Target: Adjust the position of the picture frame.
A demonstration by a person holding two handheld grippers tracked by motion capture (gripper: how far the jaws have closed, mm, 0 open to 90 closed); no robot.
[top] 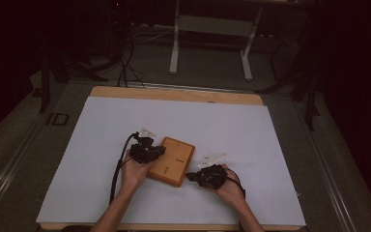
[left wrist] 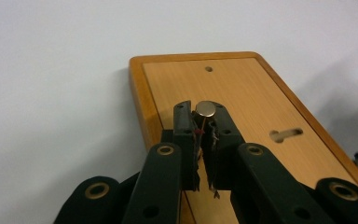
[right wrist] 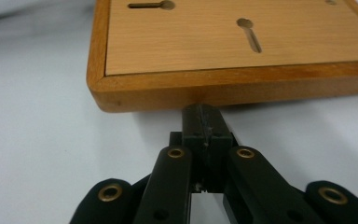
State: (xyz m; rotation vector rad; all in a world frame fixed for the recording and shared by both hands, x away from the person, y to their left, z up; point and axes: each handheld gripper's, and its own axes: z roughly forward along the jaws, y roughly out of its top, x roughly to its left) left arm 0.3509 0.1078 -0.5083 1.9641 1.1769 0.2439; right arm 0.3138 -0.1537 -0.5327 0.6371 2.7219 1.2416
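A flat wooden board (top: 178,155) lies on the white sheet, back side up, with keyhole slots (right wrist: 250,33) cut into it. My left gripper (top: 160,150) is over the board's left part and is shut on a small round metal peg (left wrist: 205,108), held upright between the jaw tips (left wrist: 204,115) just above the wood (left wrist: 247,93). My right gripper (top: 190,176) is at the board's near right edge. Its jaws (right wrist: 201,116) are shut with nothing between them, tips touching the board's side (right wrist: 223,88).
The white sheet (top: 232,125) covers most of the wooden table (top: 174,94), with free room all round the board. Beyond the table's far edge, a white desk frame (top: 175,43) and cables (top: 124,63) stand on the dark floor.
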